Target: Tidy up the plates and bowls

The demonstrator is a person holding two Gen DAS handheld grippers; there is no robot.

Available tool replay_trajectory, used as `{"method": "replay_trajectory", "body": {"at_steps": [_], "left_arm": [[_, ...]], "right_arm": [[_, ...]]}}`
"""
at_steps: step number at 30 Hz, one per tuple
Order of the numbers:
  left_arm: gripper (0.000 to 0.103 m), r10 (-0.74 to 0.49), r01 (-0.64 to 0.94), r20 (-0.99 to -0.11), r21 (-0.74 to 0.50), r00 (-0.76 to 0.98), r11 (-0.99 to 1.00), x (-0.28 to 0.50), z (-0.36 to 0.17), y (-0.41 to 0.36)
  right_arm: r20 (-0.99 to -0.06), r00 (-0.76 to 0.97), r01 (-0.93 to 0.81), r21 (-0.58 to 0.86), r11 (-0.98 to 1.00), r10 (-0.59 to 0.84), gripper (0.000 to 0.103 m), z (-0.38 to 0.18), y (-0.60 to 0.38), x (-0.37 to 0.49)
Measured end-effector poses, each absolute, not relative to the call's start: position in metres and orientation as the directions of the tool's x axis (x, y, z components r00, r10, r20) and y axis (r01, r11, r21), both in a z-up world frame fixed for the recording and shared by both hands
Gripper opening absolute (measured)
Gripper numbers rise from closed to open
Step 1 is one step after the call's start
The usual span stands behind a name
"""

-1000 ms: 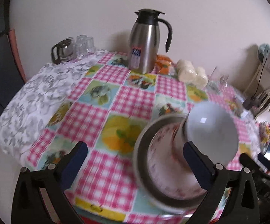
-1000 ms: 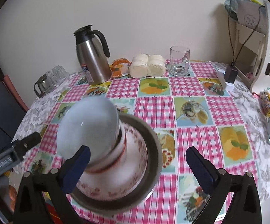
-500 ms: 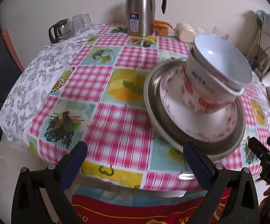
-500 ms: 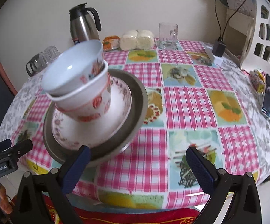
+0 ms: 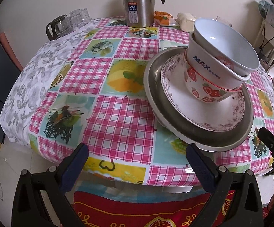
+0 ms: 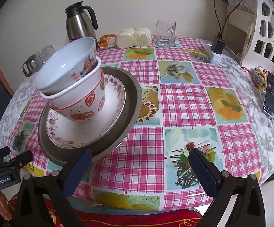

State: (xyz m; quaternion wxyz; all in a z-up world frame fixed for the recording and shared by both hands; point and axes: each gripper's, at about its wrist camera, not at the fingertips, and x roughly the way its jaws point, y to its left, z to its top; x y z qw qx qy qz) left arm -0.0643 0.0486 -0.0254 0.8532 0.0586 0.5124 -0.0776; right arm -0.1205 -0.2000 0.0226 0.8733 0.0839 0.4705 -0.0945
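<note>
Left wrist view: the left tongs [image 5: 137, 167] stand wide apart with nothing between them, off the near edge of the worktop [image 5: 116, 121], which wears a pink checked cloth with fruit pictures. To the right of middle on the worktop sits a stack: a metal plate [image 5: 209, 138] at the bottom, a white plate with a dark floral rim [image 5: 199, 109] inside it, a strawberry bowl [image 5: 209, 83] on that, and a plain white bowl [image 5: 228, 45] nested in the top, leaning a little. The right finger [image 5: 199, 168] of the tongs is just in front of the metal plate's near rim; I cannot tell if it touches. At the back stand a steel jug [image 5: 138, 3] and some upturned glasses [image 5: 68, 22]. The other tongs show at the right edge.

Right wrist view: the right tongs [image 6: 138, 172] are also spread apart and empty, off the near edge of the worktop [image 6: 190, 102]. The stack lies to the left: metal plate [image 6: 131, 102], floral plate [image 6: 106, 128], strawberry bowl [image 6: 80, 104], white bowl [image 6: 65, 70]. The left finger [image 6: 76, 172] is near the metal plate's front rim. Behind are the steel jug [image 6: 80, 22], wrapped buns [image 6: 135, 36] and a glass mug [image 6: 165, 33]; a phone [image 6: 271, 94] lies at the right
</note>
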Motion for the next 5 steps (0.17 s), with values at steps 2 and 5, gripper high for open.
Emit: {"method": "replay_trajectory", "body": {"at_steps": [2,5], "left_arm": [[0.102,-0.067,0.188,-0.882,0.025,0.466,0.982,-0.0649,-0.0248,0.0488],[0.102,-0.071,0.182,-0.886,0.016,0.459,0.983,-0.0626,-0.0259,0.0500]], "right_arm": [[-0.838,0.539,0.245,0.057,0.968,-0.087,0.103,0.0228,-0.2006,-0.1200],[-0.838,0.539,0.247,0.057,0.967,-0.089,0.103,0.0227,-0.2017,-0.1202]]}}
